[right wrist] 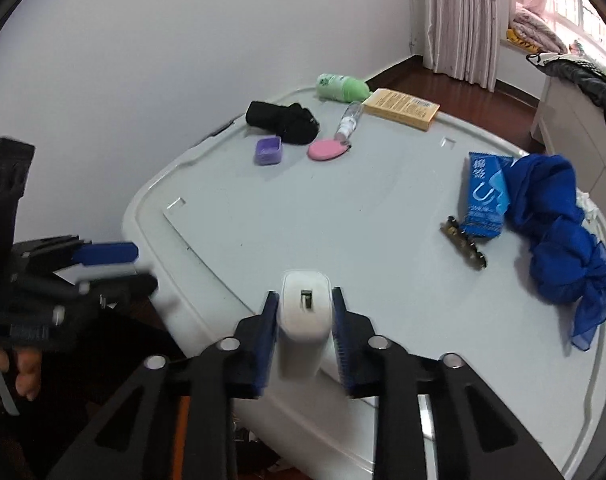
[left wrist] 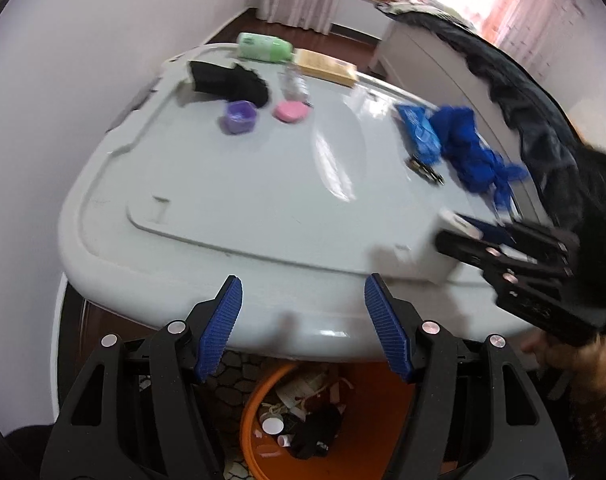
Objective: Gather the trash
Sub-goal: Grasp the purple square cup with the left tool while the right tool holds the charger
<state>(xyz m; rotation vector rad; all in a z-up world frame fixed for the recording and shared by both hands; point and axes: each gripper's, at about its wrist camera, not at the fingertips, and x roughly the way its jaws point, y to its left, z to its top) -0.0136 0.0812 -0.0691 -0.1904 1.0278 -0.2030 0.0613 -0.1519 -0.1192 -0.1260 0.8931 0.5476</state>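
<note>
Nearest us, our right claw (right wrist: 305, 322) is clamped on a small white box (right wrist: 305, 312) at the near edge of the counter (right wrist: 303, 220); our left claw (left wrist: 303, 320) stands apart and empty above the orange bin (left wrist: 259, 400), which already holds scraps, so we judge some collecting done. Farther on lie a dark hair clip (right wrist: 465, 242), a blue carton (right wrist: 485, 196) and blue cloth (right wrist: 555, 216); farthest, a purple tub (right wrist: 268, 151), pink pad (right wrist: 327, 149), black cloth (right wrist: 283, 120), small bottle (right wrist: 349, 120), green bottle (right wrist: 343, 87) and yellow box (right wrist: 401, 108). Much looks left.
</note>
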